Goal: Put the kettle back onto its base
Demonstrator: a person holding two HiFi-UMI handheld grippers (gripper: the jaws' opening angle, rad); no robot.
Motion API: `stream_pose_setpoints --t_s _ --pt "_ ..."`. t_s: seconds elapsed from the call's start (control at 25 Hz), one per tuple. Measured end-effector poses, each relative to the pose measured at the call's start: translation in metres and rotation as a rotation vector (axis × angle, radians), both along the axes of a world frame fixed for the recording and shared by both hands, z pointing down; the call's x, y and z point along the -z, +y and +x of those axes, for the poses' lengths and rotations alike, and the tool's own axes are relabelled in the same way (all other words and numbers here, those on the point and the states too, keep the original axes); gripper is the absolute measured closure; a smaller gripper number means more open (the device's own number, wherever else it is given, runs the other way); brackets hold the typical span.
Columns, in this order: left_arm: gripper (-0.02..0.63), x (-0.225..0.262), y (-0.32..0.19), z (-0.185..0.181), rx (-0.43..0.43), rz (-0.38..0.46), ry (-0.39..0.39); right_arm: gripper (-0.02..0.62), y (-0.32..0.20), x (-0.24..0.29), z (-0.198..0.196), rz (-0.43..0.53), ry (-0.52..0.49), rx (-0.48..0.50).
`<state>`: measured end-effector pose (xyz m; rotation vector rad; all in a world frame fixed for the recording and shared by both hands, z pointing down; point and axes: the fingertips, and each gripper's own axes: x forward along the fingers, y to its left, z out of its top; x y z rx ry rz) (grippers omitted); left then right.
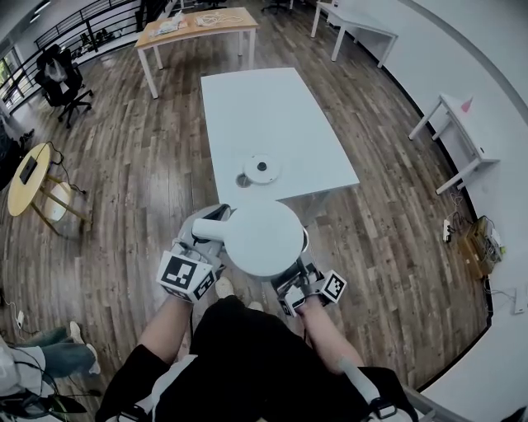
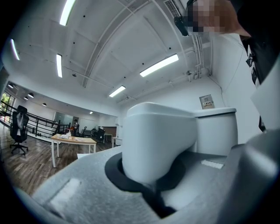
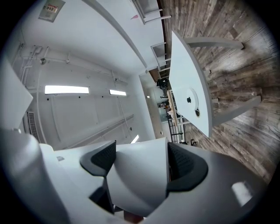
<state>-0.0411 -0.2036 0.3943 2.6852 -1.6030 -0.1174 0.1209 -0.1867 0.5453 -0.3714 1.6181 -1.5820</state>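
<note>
I carry a white kettle (image 1: 262,237) in the air, just short of the near end of the white table (image 1: 272,107). Its round white base (image 1: 262,169) lies near that end of the table. My left gripper (image 1: 206,239) is shut on the kettle's handle (image 2: 157,144), which fills the gap between the dark pads of the left gripper (image 2: 151,183). My right gripper (image 1: 293,280) is shut on the kettle's body at its lower right side. In the right gripper view, a white part of the kettle (image 3: 135,183) sits between the right gripper's (image 3: 140,175) pads, with the base (image 3: 191,99) beyond.
A small round hole (image 1: 242,180) lies in the tabletop beside the base. A wooden table (image 1: 198,25) stands at the back and a black office chair (image 1: 58,70) at far left. A round yellow side table (image 1: 29,173) is on the left, white desks (image 1: 454,124) on the right.
</note>
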Motion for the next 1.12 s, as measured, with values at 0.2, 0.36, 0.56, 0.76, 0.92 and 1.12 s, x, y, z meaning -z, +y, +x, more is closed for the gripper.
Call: stream_pose_setpoints --t_s 0.2,0.36,0.56,0.76,0.92,1.12 --pt "0.604 -0.008 -0.027 -0.002 -0.011 -0.012 0.014 0.231 -0.022 -0.005 0.0 -0.016 0.015 -0.012" --pt "0.604 -0.009 -0.058 -0.001 -0.036 -0.015 0.027 0.231 -0.049 -0.006 0.001 -0.017 0.023 -0.04" --pt "0.606 -0.01 -0.111 -0.003 -0.07 -0.006 0.038 0.23 -0.097 -0.004 0.0 -0.02 0.031 -0.069" --pt "0.606 -0.009 -0.156 -0.012 -0.082 0.006 0.045 0.232 -0.142 -0.005 -0.008 -0.01 0.038 -0.079" --pt "0.606 -0.011 -0.187 -0.027 -0.084 0.009 0.047 0.232 -0.173 -0.004 -0.023 -0.007 0.037 -0.079" --pt "0.606 -0.017 -0.219 -0.041 -0.083 0.005 0.051 0.231 -0.204 -0.011 -0.035 -0.014 0.049 -0.082"
